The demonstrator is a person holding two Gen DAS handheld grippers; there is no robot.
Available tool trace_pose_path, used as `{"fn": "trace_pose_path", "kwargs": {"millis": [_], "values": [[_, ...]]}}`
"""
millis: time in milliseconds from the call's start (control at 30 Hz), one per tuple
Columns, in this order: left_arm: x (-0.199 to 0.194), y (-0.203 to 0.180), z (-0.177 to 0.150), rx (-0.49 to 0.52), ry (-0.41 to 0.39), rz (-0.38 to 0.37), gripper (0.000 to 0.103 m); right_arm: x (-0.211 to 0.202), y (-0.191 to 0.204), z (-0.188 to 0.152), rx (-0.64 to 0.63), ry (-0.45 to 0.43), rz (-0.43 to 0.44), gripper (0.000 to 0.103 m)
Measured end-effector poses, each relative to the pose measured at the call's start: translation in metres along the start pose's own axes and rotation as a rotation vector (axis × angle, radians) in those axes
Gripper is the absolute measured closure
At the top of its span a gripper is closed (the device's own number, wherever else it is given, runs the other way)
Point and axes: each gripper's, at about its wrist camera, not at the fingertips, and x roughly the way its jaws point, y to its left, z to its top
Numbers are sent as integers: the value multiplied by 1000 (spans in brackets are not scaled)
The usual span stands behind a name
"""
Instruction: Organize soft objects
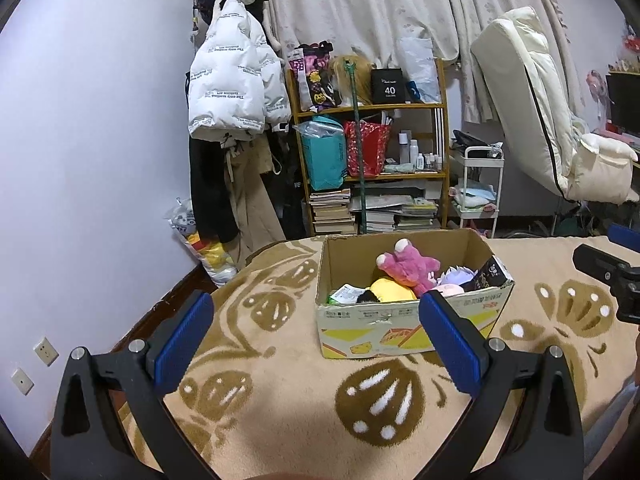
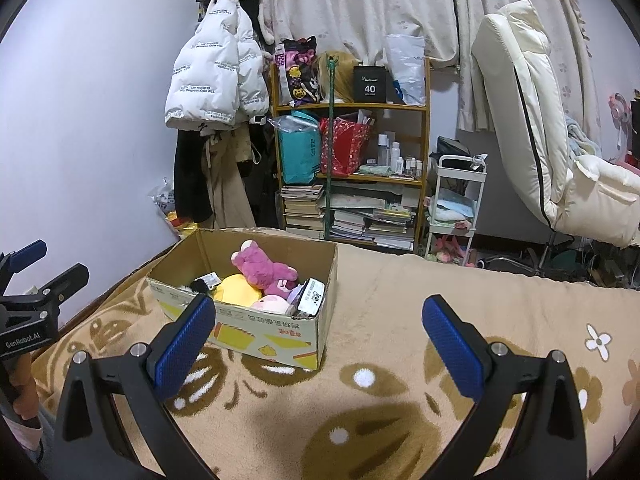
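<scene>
Left tool point(image 1: 316, 336): blue-padded fingers spread wide, nothing between them, hovering over the blanket just short of the cardboard box point(image 1: 404, 332). Its right pad overlaps the box's near wall in the left wrist view; contact cannot be told.

Right tool point(image 2: 319, 336): fingers likewise spread, empty, to the right of the box point(image 2: 248, 332), above bare blanket. Each tool shows at the edge of the other's view.

Box: open-topped, flaps up, yellow printing on the near face, standing upright on the blanket. Inside, a pink plush toy point(image 1: 406, 266) lies on top of the pile, limbs toward the back wall. Beneath it a yellow plush point(image 1: 390, 290), a pale pink plush point(image 2: 272, 305) at the near wall, and a lilac-white soft item point(image 1: 460, 276). A dark packet with white label point(image 2: 312, 298) leans on the right-hand wall; a small tagged black item point(image 2: 204, 282) sits at the left end.

Surface: beige blanket point(image 1: 280, 420) with brown leaf-and-flower pattern, covering a bed.

Room: wooden shelf point(image 1: 370, 108) behind the box, holding bags, bottles, stacked books. White puffer jacket point(image 1: 232, 88) hangs left of it on the lilac wall. Patterned curtains point(image 2: 360, 0) behind. Folded cream mattress point(image 2: 528, 120) leans at right, a small white cart point(image 2: 456, 200) between it and the shelf.
</scene>
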Motion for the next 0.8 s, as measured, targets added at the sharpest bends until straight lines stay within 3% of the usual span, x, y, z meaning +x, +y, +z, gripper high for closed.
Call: {"fn": "trace_pose_path", "kwargs": {"millis": [800], "values": [[1, -2, -5, -5, 15, -19, 2, 0, -5, -1, -2, 1, 3, 0]]}}
